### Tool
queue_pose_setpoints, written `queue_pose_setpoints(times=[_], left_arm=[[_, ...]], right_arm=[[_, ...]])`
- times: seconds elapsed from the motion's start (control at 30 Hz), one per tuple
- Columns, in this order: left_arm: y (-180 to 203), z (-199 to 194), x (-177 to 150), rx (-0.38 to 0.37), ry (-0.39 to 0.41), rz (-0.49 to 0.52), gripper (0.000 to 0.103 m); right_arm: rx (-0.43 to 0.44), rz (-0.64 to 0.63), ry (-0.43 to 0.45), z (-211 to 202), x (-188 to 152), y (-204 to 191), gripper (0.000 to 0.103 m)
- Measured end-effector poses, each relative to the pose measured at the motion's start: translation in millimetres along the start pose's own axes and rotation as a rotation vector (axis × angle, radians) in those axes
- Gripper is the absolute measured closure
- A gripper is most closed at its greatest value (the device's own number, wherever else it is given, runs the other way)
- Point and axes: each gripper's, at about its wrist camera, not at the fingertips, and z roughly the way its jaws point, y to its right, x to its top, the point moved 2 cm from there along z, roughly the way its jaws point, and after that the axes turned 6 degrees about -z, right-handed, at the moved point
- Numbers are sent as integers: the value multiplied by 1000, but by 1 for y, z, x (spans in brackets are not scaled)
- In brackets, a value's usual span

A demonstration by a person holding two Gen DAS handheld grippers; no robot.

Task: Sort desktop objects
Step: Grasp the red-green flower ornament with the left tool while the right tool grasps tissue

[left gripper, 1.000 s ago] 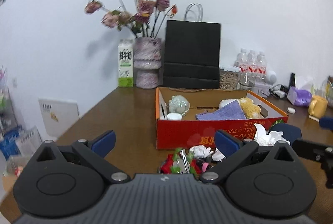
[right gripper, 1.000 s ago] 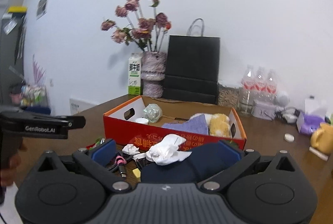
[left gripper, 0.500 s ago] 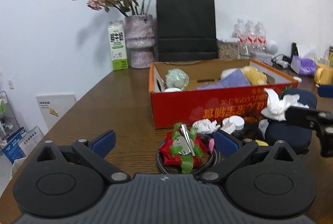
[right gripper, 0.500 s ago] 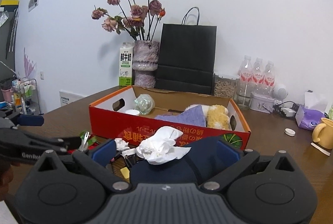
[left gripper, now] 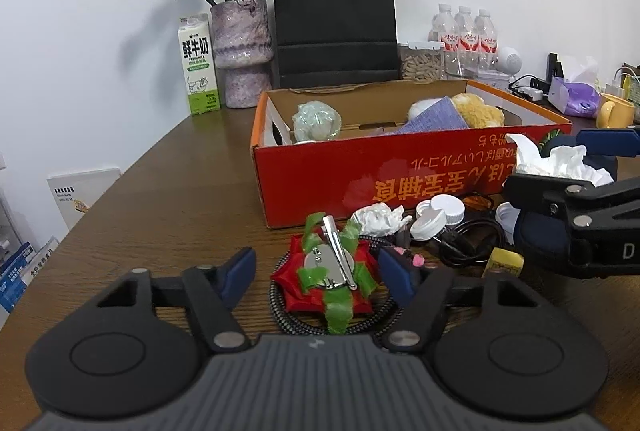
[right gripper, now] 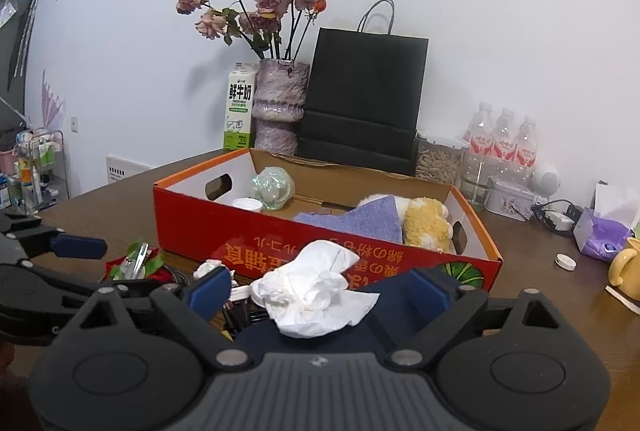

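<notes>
While the left gripper [left gripper: 317, 273] hangs low over the wooden table [left gripper: 168, 199], its blue-padded fingers [left gripper: 239, 271] stand wide apart on either side of a red-and-green fabric bow [left gripper: 326, 281] with a metal hair clip on top. The bow lies on a coil of braided cable [left gripper: 288, 315], and neither pad touches it. Just beyond it sit a crumpled paper ball [left gripper: 378, 219], two white bottle caps [left gripper: 438, 213], a black cord [left gripper: 466, 243] and a small yellow block [left gripper: 503, 262].

The right gripper [right gripper: 320, 289] is spread wide as well, its fingers straddling a dark navy object [right gripper: 384, 311], possibly a cap or pouch, though the view is too close to tell. A crumpled white tissue [right gripper: 316, 287] rests on top of that navy object, between the pads; whether either pad presses against the fabric cannot be made out.

Behind both tools stands the red cardboard box [right gripper: 280, 251], open at the top. Inside it are a wad of clear wrap [right gripper: 273, 187], a white cap [right gripper: 247, 205], a purple cloth [right gripper: 360, 221] and a yellow plush toy [right gripper: 426, 225]. At the back of the table, against the wall, are a milk carton [right gripper: 239, 111], a vase of dried roses [right gripper: 282, 105], a black paper bag [right gripper: 362, 99] and three water bottles [right gripper: 500, 147]. A yellow mug [right gripper: 624, 265] and a purple tissue pack [right gripper: 602, 235] lie well off to the right.
</notes>
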Motion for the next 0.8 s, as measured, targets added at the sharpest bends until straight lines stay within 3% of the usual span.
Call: queue_pose_setpoints(times=[0.07,0.23,0.27,0.37,0.43,0.47,0.6,0.8], left_arm=[[0,2,-1,-8,-12,-6,42],[1,2,-2,-9,-18,-15,47],[1,3,-2,-8,-21,-14,52],[1,3,-3,-5,-24,-21,55],[2,2,-3,-4,-25,-23,58],[2,2,-4,-5,-26,-26,63],[1,1,-5,-6,-27,-44,65],[1,-11,1,-8,16,-50,65]], right_arm=[[5,-5,3,0,0,0,15],[4,-40,1,-1,-1,-2,42],[5,-44,2,-2,-1,-2,45],[10,-47,3,-3,-1,-2,56],[10,-49,2,-3,-2,-1,71],[10,-48,2,-3,-2,-1,72],[17,-41,21,-5,-1,0,84],[13,-32,38,-9,2,3,88]])
